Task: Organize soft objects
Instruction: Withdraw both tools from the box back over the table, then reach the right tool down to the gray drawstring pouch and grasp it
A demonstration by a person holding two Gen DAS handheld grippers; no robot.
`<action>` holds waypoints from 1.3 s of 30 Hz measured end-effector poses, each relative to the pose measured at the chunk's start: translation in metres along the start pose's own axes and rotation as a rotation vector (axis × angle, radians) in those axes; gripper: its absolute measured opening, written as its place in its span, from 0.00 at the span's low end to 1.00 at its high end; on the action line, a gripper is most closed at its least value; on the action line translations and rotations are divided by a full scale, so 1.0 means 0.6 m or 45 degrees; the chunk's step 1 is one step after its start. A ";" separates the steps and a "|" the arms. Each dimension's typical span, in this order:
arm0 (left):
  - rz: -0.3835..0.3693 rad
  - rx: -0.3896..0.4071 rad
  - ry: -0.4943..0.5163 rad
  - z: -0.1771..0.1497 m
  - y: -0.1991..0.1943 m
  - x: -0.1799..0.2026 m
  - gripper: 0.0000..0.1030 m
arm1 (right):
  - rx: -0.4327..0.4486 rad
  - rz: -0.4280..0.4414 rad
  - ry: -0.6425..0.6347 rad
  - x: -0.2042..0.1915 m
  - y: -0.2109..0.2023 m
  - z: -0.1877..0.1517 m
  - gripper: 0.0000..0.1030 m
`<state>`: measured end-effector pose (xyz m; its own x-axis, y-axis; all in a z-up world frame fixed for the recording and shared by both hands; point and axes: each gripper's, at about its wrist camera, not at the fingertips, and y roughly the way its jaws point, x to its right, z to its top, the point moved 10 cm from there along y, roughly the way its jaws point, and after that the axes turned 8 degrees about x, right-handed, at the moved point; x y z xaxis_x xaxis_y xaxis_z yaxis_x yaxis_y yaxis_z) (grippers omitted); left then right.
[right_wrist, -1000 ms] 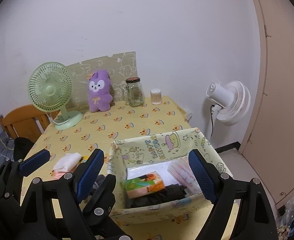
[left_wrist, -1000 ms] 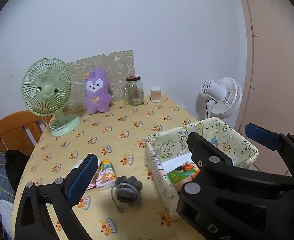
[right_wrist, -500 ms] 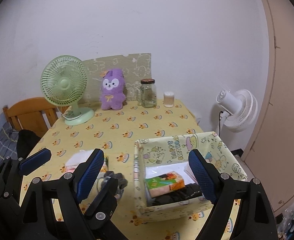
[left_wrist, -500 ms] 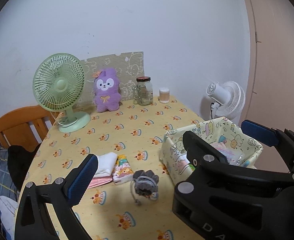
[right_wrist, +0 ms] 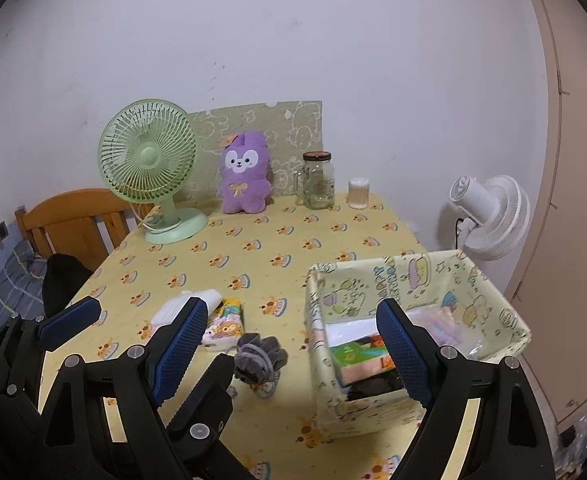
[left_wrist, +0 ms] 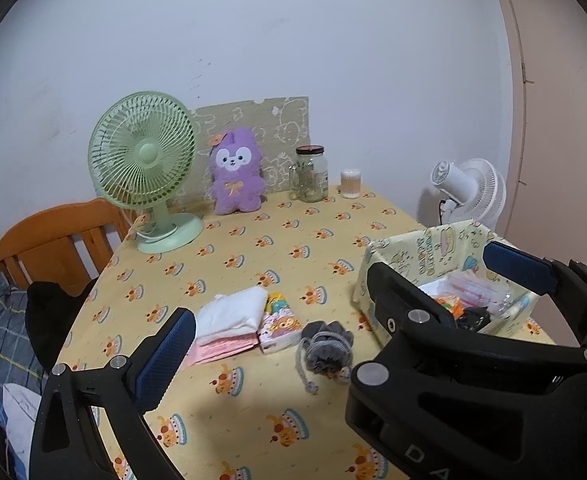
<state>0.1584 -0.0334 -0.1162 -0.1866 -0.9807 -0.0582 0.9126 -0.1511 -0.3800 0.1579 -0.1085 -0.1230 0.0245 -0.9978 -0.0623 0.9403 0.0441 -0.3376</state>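
Note:
On the yellow tablecloth lie a grey drawstring pouch [left_wrist: 327, 346] [right_wrist: 259, 356], a cartoon tissue pack [left_wrist: 279, 322] [right_wrist: 225, 326] and a folded white cloth [left_wrist: 233, 312] [right_wrist: 185, 304] on a pink sheet. To their right stands a printed fabric basket [left_wrist: 425, 252] [right_wrist: 413, 276] holding a colourful pack, a dark item and a pink striped packet. A purple plush [left_wrist: 237, 172] [right_wrist: 245, 176] leans at the back. My left gripper [left_wrist: 335, 284] is open and empty, short of the pouch. My right gripper [right_wrist: 291, 308] is open and empty, in front of the basket's left wall. The two grippers overlap side by side.
A green desk fan [left_wrist: 143, 160], a glass jar [left_wrist: 311, 174] and a small swab pot [left_wrist: 350, 183] stand along the back wall. A white fan [right_wrist: 489, 216] is beyond the table's right edge. A wooden chair [left_wrist: 49, 236] with dark clothing is on the left.
Both grippers have drifted left and back from the table, so the fan, cloths and basket sit further right and smaller in both views. Both stayed open.

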 end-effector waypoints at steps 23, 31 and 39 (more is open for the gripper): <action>0.122 -0.143 -0.066 -0.102 0.043 -0.094 1.00 | -0.133 0.090 -0.041 -0.087 0.074 -0.085 0.82; 0.153 -0.195 -0.077 -0.129 0.068 -0.115 0.99 | -0.127 0.020 -0.107 -0.094 0.096 -0.099 0.81; 0.170 -0.216 -0.076 -0.140 0.080 -0.131 0.99 | -0.171 0.053 -0.093 -0.108 0.114 -0.110 0.74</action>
<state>0.1862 0.0467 -0.2071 -0.0422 -0.9969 -0.0657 0.8523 -0.0016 -0.5230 0.1980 -0.0376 -0.2038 0.0917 -0.9957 -0.0122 0.8843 0.0870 -0.4587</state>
